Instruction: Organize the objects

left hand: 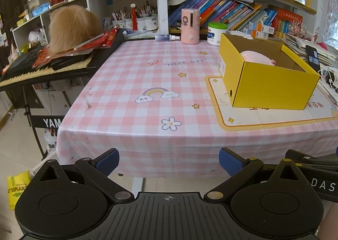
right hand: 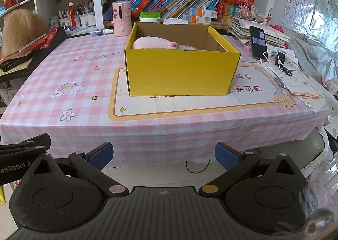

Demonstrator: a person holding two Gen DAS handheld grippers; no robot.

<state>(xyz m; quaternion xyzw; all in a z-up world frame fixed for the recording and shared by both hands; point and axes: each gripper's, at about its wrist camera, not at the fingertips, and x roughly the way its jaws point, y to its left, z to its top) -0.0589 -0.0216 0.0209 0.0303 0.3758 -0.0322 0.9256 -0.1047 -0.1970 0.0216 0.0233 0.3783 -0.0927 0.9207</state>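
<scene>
I am holding both the left claw (left hand: pixel 169 160) and right claw (right hand: pixel 164 155) spread apart, empty; yellow box (right hand: pixel 179 73) sitting at twelve o'clock on the surface (right hand: pixel 84 126), pink plush (right hand: pixel 155 43) lying inside.

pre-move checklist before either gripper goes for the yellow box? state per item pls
1. Left gripper open, nothing held: ok.
2. Right gripper open, nothing held: ok.
3. Both short of the table edge, touching nothing: ok.
4. Yellow box upright, top open: ok.
5. Pink plush toy inside box: ok.
6. Anything else in the box: cannot tell, wall hides the floor.
</scene>
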